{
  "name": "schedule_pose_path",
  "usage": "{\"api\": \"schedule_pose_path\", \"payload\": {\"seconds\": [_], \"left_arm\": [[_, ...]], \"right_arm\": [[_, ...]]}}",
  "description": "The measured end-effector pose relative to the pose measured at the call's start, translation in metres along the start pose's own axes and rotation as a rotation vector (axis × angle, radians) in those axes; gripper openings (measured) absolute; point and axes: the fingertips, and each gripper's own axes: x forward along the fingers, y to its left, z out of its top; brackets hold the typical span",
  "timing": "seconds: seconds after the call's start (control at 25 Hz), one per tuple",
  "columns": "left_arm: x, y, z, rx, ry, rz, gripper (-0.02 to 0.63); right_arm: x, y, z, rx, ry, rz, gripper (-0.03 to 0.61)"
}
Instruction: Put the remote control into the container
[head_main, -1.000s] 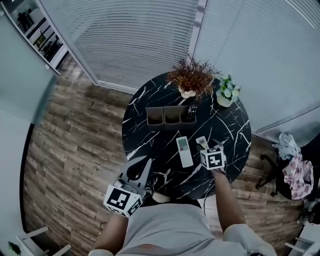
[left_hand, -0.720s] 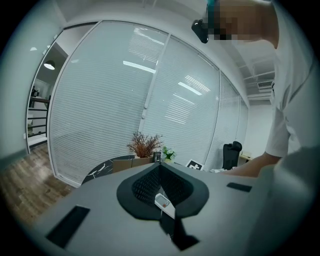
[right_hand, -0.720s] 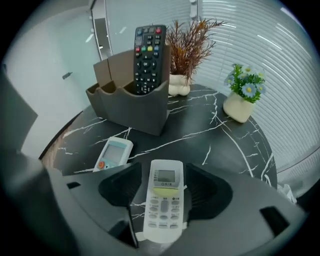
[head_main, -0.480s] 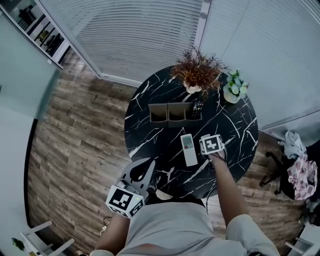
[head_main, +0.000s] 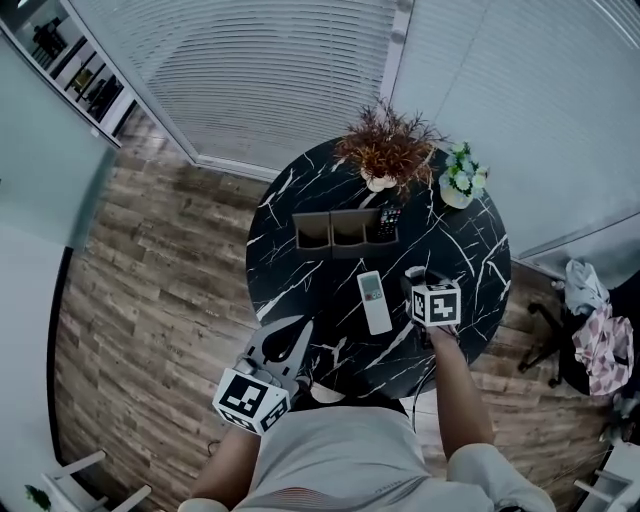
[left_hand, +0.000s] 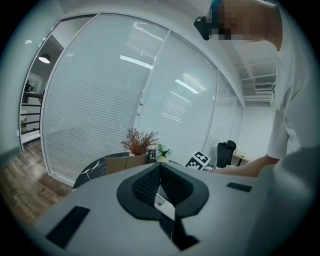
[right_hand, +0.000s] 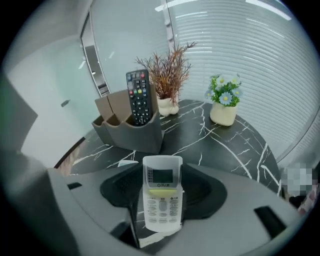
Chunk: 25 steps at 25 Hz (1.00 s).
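Right gripper (right_hand: 162, 169): jaws wide apart, just been closing, pads not pressing on anything. The white remote control (right_hand: 161, 200) lies flat on the table (right_hand: 235, 150), in the gap between the jaws at lower centre. The container (right_hand: 131, 131) stands beyond it, centre left, with a black remote (right_hand: 139, 97) upright inside. Left gripper (left_hand: 160, 167): jaws together, empty.

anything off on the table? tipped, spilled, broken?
Nothing stands out. Container upright, black remote standing in its end compartment, dried plant and flower pot upright, white remote flat on the table. No spill or damage visible.
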Motion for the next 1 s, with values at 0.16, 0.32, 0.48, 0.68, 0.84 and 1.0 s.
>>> {"api": "schedule_pose_path", "payload": {"seconds": [0.16,0.32,0.48,0.68,0.84,1.0], "left_arm": [[0.002,-0.004,0.002,0.002,-0.001,-0.016,0.009],[0.0,-0.002,0.001,-0.002,-0.003,-0.019,0.008],[-0.006,0.005,-0.002,-0.008,0.0,-0.016,0.008],[-0.018,0.025,-0.003,-0.022,0.002,0.002,0.008],[-0.025,0.046,-0.005,-0.029,0.007,0.014,0.009],[-0.033,0.07,-0.004,-0.037,0.014,0.03,0.008]], "right_arm": [[-0.028,0.009,0.021,0.029,-0.137,0.034,0.244],[-0.063,0.032,0.062,0.063,-0.344,0.101,0.244],[-0.089,0.06,0.11,0.068,-0.519,0.163,0.244],[-0.097,0.095,0.159,0.028,-0.649,0.174,0.244],[-0.086,0.114,0.186,0.017,-0.723,0.156,0.244],[-0.065,0.127,0.199,0.027,-0.772,0.127,0.244]]}}
